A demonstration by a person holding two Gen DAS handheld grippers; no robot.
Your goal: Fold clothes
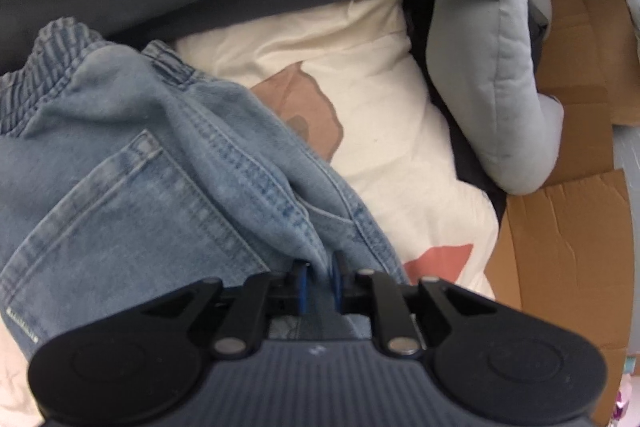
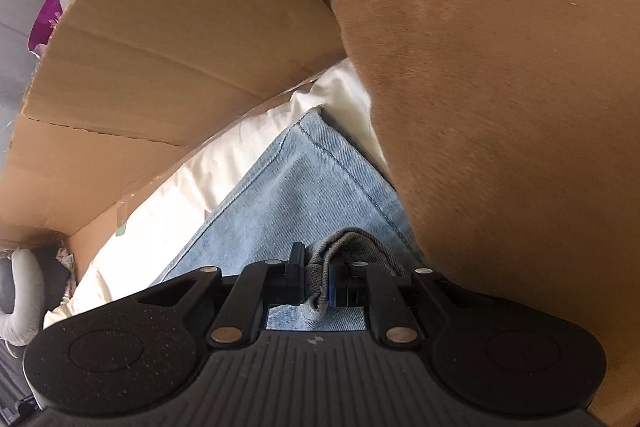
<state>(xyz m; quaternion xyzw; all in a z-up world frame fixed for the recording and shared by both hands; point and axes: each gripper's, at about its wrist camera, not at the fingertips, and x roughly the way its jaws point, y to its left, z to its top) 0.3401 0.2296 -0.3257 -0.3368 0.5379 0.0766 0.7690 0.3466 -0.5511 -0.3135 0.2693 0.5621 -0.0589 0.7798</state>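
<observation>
We take the jeans (image 1: 152, 163) as our landmark. Left gripper (image 1: 319, 273) is clamped on a bunched ridge of denim near the seat seam, just below the back pocket; the elastic waistband lies ahead of it and to the left. Right gripper (image 2: 318, 281) is pinched on a frayed grey-blue edge of the same jeans, with a flat panel and its stitched hem corner running straight ahead. Both grippers hold cloth, so neither is nearer.

The jeans are pale, soft and rumpled, and lie on a white sheet (image 1: 360, 75) that shows beyond them. A cardboard box (image 2: 168, 27) stands past the sheet, and a tan garment (image 2: 500, 107) crowds the jeans' right. Which way the long axis runs between the two grips, we cannot tell.
</observation>
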